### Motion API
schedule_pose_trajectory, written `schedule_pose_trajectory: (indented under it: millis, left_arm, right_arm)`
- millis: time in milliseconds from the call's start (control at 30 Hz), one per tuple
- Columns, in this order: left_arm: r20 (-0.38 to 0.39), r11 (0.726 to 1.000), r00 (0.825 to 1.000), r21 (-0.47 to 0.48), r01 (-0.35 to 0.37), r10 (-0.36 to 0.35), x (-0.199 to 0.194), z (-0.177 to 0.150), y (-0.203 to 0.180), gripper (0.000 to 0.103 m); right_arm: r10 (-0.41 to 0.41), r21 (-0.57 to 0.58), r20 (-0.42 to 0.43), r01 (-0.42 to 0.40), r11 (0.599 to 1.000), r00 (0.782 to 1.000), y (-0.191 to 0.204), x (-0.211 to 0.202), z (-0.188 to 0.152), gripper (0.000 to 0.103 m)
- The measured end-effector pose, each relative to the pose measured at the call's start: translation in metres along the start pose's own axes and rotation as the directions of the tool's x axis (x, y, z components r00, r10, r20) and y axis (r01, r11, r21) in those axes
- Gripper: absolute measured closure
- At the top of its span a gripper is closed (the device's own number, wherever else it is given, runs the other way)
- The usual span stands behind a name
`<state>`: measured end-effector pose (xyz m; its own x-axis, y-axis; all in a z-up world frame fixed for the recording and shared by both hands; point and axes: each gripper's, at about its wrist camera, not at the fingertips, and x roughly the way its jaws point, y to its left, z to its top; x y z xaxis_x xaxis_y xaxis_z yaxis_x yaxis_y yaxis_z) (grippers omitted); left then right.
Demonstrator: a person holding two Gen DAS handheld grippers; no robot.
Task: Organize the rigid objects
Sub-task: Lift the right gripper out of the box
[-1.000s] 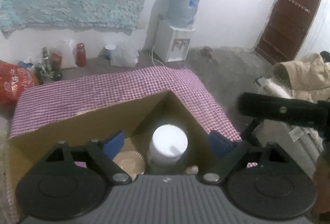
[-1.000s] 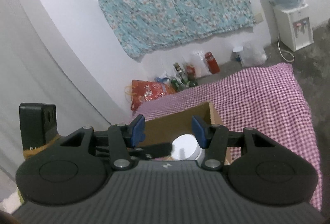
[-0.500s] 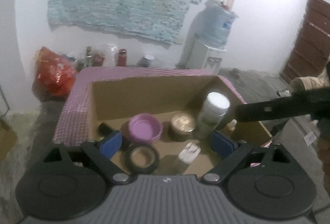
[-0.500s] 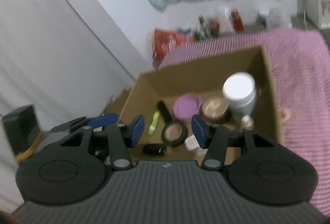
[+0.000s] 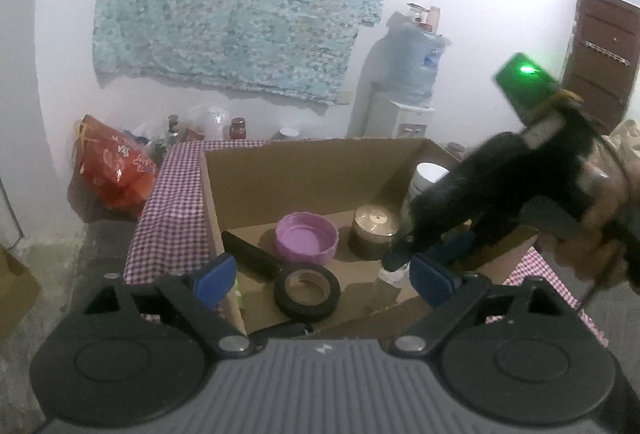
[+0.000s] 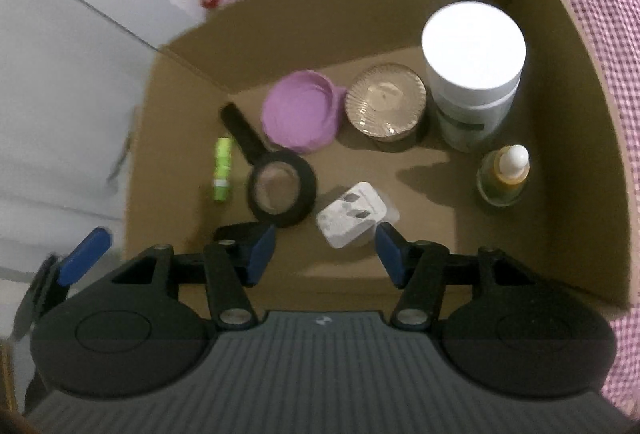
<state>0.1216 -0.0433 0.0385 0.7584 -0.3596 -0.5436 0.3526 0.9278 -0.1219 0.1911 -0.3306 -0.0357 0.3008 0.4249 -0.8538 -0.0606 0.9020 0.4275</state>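
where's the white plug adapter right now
In the right wrist view the white plug adapter lies on the floor of the cardboard box near its front, just ahead of the open right gripper, with the black tape roll to its left.

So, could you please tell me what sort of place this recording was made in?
Probably a room in a modest home, not a lab. A water dispenser stands against the wall, a floral cloth hangs above it, and the box of odds and ends sits on a checked cloth.
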Motion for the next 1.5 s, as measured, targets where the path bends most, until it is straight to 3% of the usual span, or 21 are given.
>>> schedule_pose_trajectory:
  millis: [133,233,433,700,900,1000,1100,1233,1367,1500]
  left_arm:
    - [0.008,1.0,1.0,0.011,0.019,-0.019,0.002,-0.009,0.0,0.008]
    - [0.017,1.0,1.0,0.011,0.025,-0.026,0.001,-0.015,0.002,0.008]
    - [0.023,1.0,0.999,0.016,0.024,-0.024,-0.001,-0.02,0.006,0.008]
    - [0.016,0.999,0.999,-0.024,0.042,-0.041,-0.006,-0.025,0.018,0.008]
    - [0.021,0.999,0.999,-0.012,0.034,-0.034,-0.011,-0.022,0.021,0.008]
    - [0.015,0.999,0.999,-0.004,0.04,-0.04,-0.013,-0.02,0.022,0.008]
    - [0.009,0.999,0.999,0.001,0.049,-0.049,-0.016,-0.018,0.021,0.008]
    - [0.001,0.999,0.999,0.005,0.054,-0.054,-0.021,-0.021,0.023,0.007]
    - [0.0,1.0,1.0,-0.004,0.031,-0.031,-0.024,-0.024,0.031,0.007]
    - [0.001,0.997,0.998,-0.042,0.063,-0.063,-0.025,-0.024,0.043,0.007]
  right_arm:
    - [-0.043,0.038,-0.038,0.044,0.998,0.998,-0.005,0.02,0.008,0.049]
    - [-0.07,0.004,-0.05,0.07,0.998,0.996,0.0,0.029,0.01,0.06]
    - [-0.134,-0.092,-0.033,0.131,0.987,0.99,0.004,0.032,0.009,0.069]
    - [-0.184,-0.123,-0.022,0.18,0.976,0.983,0.0,0.027,0.006,0.07]
    - [-0.197,-0.269,0.114,0.221,0.938,0.974,0.035,-0.009,-0.01,0.064]
    - [-0.122,-0.349,0.162,0.172,0.921,0.979,0.057,-0.029,-0.015,0.064]
    - [-0.024,-0.379,0.114,0.066,0.923,0.993,0.075,-0.026,-0.01,0.065]
    - [0.029,-0.342,-0.017,-0.033,0.939,0.999,0.087,0.014,0.011,0.065]
    - [0.018,-0.242,-0.131,-0.049,0.969,0.991,0.081,0.06,0.032,0.065]
    - [0.01,-0.159,-0.202,-0.043,0.986,0.979,0.069,0.083,0.045,0.059]
